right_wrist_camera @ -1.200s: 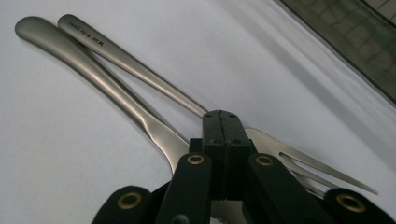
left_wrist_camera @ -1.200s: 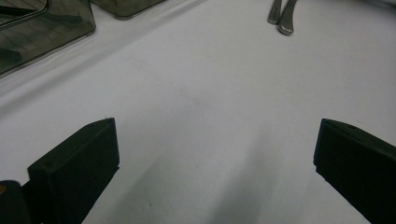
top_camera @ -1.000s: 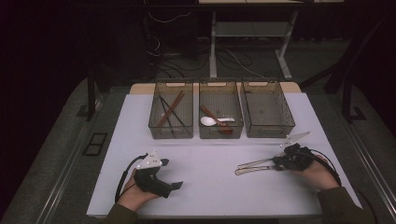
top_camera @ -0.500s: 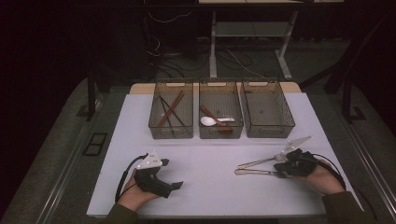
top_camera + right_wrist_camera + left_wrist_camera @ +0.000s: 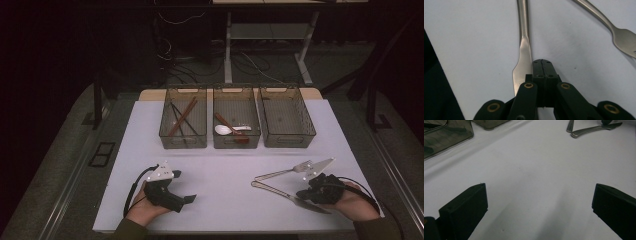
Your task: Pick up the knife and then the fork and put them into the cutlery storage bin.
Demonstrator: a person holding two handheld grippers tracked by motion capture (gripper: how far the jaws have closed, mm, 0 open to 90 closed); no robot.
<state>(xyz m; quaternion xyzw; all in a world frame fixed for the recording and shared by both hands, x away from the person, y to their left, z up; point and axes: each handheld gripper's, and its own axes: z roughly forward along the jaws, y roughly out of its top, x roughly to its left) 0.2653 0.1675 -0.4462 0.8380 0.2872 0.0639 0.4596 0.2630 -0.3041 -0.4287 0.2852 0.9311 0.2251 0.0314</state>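
Left tongs resting low on the white worktop, jaws spread wide apart, nothing between. Right tongs pressed together, tips touching the worktop just beside the knife, gripping nothing. Fork just beyond the knife, handles nearly meeting. Three bins well beyond the knife.

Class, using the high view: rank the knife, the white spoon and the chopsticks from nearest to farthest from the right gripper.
1. Knife: on the table, beside the right gripper.
2. White spoon: middle bin.
3. Chopsticks: left bin.
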